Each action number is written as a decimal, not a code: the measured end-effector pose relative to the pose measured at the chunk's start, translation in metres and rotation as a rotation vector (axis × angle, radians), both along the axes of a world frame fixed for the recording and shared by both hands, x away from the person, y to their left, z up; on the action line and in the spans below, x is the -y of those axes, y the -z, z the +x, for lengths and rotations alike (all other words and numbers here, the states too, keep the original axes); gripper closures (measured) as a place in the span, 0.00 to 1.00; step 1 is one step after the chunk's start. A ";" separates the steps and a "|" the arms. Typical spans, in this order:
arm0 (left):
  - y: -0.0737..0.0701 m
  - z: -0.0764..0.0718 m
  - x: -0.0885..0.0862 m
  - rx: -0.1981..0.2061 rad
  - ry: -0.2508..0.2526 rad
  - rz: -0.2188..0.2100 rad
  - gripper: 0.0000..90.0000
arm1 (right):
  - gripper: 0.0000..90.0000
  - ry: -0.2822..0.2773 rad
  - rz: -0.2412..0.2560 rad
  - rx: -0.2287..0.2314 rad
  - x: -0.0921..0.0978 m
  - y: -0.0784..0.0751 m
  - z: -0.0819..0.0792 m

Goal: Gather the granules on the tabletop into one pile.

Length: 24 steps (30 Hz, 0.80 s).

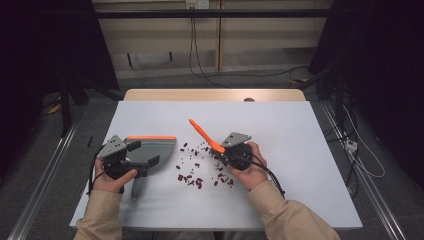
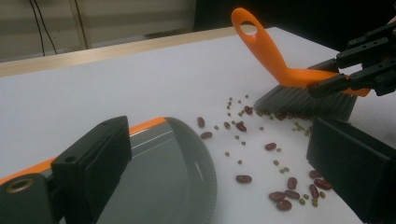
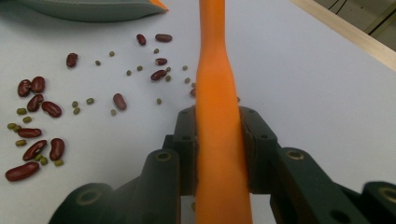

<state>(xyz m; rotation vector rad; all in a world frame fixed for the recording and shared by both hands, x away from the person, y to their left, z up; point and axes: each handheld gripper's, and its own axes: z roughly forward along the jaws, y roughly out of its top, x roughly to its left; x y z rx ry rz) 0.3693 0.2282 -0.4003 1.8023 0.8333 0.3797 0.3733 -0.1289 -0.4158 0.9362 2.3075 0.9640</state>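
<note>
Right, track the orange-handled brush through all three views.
High view: brush at centre, handle slanting up-left from the right hand-held gripper.
Left gripper view: upper right, bristles on the table among the beans.
Right gripper view: handle running up the middle, clamped between the jaws.
Shared landmark: dustpan.

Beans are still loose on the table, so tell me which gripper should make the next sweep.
Right. The right gripper is clamped on the orange brush, whose bristles rest at the edge of the scattered beans. The left gripper holds the grey dustpan beside them, so it should probably just steady it.
</note>
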 end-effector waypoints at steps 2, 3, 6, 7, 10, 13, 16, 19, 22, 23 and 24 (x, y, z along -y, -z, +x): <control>0.000 -0.001 -0.001 0.000 0.000 0.002 0.07 | 0.79 -0.008 0.044 -0.018 0.001 -0.002 0.000; 0.000 -0.001 -0.001 0.002 0.000 0.003 0.07 | 0.79 -0.008 0.054 -0.011 0.002 -0.003 0.000; 0.000 -0.002 -0.001 0.001 0.000 0.004 0.07 | 0.79 -0.015 0.049 0.023 0.004 -0.008 0.004; 0.000 -0.002 -0.001 -0.001 0.000 0.002 0.07 | 0.79 -0.020 0.059 0.023 0.005 -0.010 0.008; 0.001 -0.002 -0.003 -0.003 0.004 0.009 0.07 | 0.79 -0.033 0.067 0.065 0.011 -0.013 0.025; 0.003 -0.003 -0.005 -0.008 -0.002 0.003 0.07 | 0.79 -0.048 0.091 0.088 0.016 -0.013 0.049; 0.003 -0.003 -0.008 -0.012 -0.009 0.002 0.07 | 0.79 -0.059 0.072 0.096 0.011 -0.009 0.073; 0.004 -0.002 -0.011 -0.014 -0.015 0.001 0.07 | 0.79 -0.100 0.006 0.122 0.001 -0.001 0.095; 0.004 -0.003 -0.014 -0.016 -0.025 -0.004 0.07 | 0.79 -0.134 -0.025 0.112 -0.009 0.008 0.107; 0.004 -0.003 -0.014 -0.017 -0.026 -0.005 0.07 | 0.79 -0.153 -0.022 0.108 -0.012 0.011 0.108; 0.004 -0.003 -0.015 -0.016 -0.029 -0.003 0.07 | 0.79 -0.166 -0.019 0.101 -0.015 0.011 0.107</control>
